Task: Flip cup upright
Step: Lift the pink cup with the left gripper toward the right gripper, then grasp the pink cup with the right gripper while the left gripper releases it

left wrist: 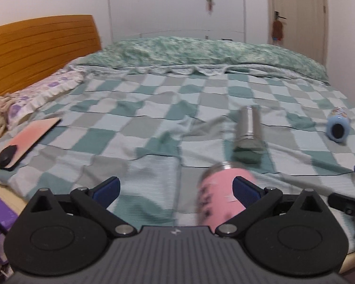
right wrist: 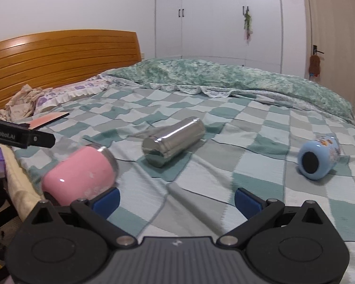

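A pink cup (left wrist: 221, 193) with a steel rim lies on its side on the checked bedspread, blurred. It is just inside my left gripper's (left wrist: 176, 189) right finger, and the gripper is open. In the right wrist view the pink cup (right wrist: 81, 174) lies at the near left, beside the left finger of my right gripper (right wrist: 176, 198), which is open and empty. A steel cup (right wrist: 174, 140) lies on its side mid-bed; it also shows in the left wrist view (left wrist: 248, 131). A blue cup (right wrist: 318, 157) lies on its side at the right, and in the left wrist view (left wrist: 338, 126).
A wooden headboard (right wrist: 64, 64) and pillow (right wrist: 71, 92) are at the left. A pink board (left wrist: 26, 142) with a black puck lies at the bed's left edge. A rolled green quilt (right wrist: 224, 75) runs along the far side. The bed edge is close in front.
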